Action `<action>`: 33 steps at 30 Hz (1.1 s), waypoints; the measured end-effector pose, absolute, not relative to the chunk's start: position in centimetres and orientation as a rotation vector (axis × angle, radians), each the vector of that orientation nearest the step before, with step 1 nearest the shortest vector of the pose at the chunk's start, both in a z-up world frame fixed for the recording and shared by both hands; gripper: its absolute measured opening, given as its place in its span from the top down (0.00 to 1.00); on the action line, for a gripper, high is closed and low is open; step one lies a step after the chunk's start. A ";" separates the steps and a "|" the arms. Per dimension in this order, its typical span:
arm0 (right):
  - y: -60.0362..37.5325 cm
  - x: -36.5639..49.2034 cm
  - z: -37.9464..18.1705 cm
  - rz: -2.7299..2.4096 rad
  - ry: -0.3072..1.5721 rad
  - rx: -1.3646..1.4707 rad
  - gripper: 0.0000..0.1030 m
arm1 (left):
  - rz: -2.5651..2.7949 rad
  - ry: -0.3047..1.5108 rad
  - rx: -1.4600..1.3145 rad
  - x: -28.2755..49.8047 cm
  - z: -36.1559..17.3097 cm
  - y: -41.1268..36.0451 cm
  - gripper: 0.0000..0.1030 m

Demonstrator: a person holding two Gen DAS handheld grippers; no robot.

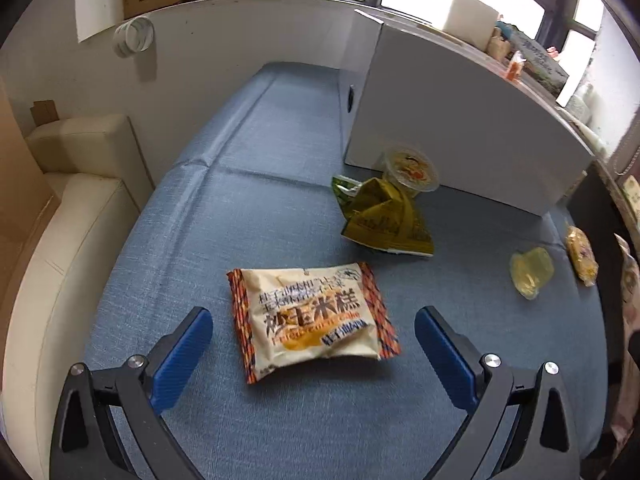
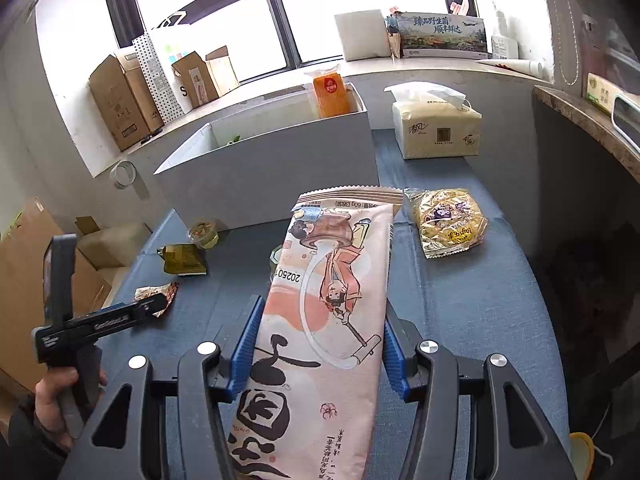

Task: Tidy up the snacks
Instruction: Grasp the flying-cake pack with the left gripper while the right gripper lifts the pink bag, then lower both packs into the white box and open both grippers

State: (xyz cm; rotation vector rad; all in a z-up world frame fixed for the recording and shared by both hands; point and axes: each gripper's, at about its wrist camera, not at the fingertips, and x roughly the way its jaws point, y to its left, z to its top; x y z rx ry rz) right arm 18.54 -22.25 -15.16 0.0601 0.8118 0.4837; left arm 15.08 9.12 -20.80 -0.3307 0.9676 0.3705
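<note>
My right gripper is shut on a long pink snack packet, lifted above the blue surface in front of the white box. An orange packet stands inside the box. My left gripper is open, low over a cream and orange corn-cake packet that lies flat between its blue fingers, untouched. In the right wrist view a hand holds that left gripper over the same packet.
A green packet and a jelly cup lie by the box wall. A small yellow jelly and a yellow packet lie to the right. A tissue pack stands beside the box. Cream cushions border the left.
</note>
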 end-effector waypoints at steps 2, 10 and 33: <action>-22.4 18.4 -15.3 0.487 0.816 0.064 0.43 | 0.442 0.988 -0.283 15.9 -21.3 8.7 0.00; -22.4 18.3 -16.6 0.499 0.853 0.078 0.43 | 0.423 0.951 -0.241 15.4 -20.8 8.1 0.31; -19.8 24.8 -8.9 0.656 0.757 0.172 0.43 | 0.150 0.647 -0.159 18.3 -3.5 5.8 0.33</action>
